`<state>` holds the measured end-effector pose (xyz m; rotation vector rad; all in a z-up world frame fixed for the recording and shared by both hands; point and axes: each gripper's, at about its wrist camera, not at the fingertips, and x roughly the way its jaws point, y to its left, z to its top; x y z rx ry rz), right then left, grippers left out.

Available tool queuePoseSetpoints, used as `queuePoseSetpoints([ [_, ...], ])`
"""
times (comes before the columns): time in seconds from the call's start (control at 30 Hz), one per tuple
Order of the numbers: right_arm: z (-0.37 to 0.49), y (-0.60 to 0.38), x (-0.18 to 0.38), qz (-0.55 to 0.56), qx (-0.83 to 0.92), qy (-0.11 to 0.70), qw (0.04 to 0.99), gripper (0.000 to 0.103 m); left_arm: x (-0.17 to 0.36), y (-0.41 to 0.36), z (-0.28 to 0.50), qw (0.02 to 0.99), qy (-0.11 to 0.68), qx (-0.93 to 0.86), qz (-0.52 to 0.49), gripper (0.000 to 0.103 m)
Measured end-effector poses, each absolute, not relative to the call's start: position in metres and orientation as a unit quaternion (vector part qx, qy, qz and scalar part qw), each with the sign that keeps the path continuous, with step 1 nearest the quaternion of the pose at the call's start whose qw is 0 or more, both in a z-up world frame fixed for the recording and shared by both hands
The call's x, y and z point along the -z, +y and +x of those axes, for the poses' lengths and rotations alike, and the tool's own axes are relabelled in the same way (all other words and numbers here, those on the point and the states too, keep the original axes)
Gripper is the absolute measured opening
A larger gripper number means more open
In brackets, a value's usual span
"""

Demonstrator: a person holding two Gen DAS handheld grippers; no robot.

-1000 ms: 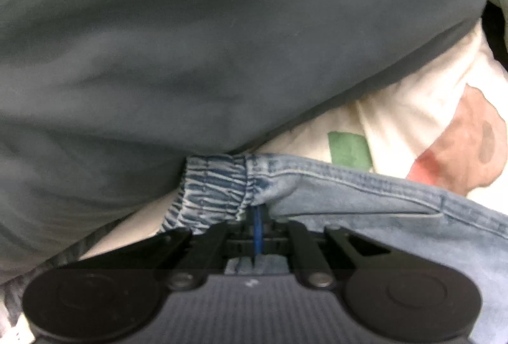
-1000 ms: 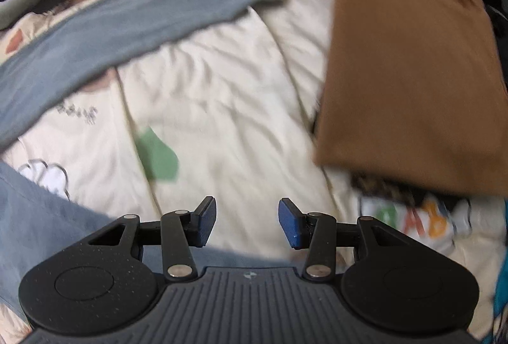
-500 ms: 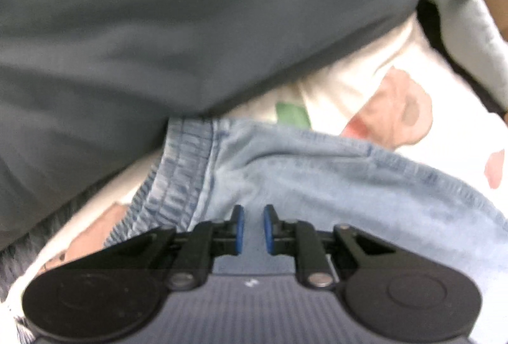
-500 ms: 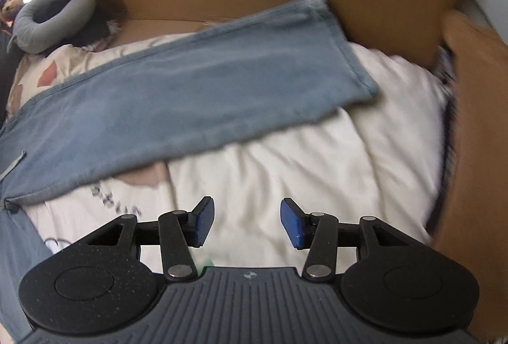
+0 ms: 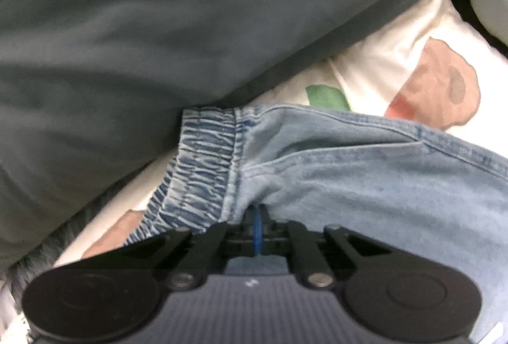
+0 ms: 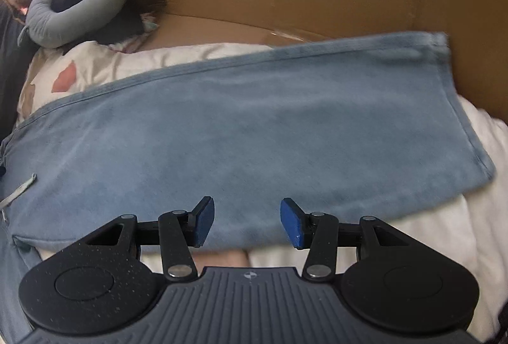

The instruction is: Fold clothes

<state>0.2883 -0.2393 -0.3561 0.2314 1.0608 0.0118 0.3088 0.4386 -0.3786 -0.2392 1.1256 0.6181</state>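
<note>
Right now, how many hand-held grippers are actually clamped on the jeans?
1. The left hand-held gripper is shut on the jeans beside the elastic waistband. The right hand-held gripper hangs open above the jeans leg, gripping nothing.

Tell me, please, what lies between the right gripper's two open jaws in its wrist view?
In the right wrist view, the right gripper hangs open over the jeans leg; only that blue denim shows in the gap, untouched by either jaw.
</note>
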Motion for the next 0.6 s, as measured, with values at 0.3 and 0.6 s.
queuePoseSetpoints([
  [0.3,0.284,-0.256,0.4,0.119,0.018,0.536,0.836,0.051,0.373,0.425,0.319,0.782,0.536,-0.31,-0.073,0.003],
  [0.6,0.273,-0.275,0.394,0.114,0.042,0.52,0.846,0.04,0.345,0.379,0.327,0.814,0.516,-0.262,-0.049,0.028],
])
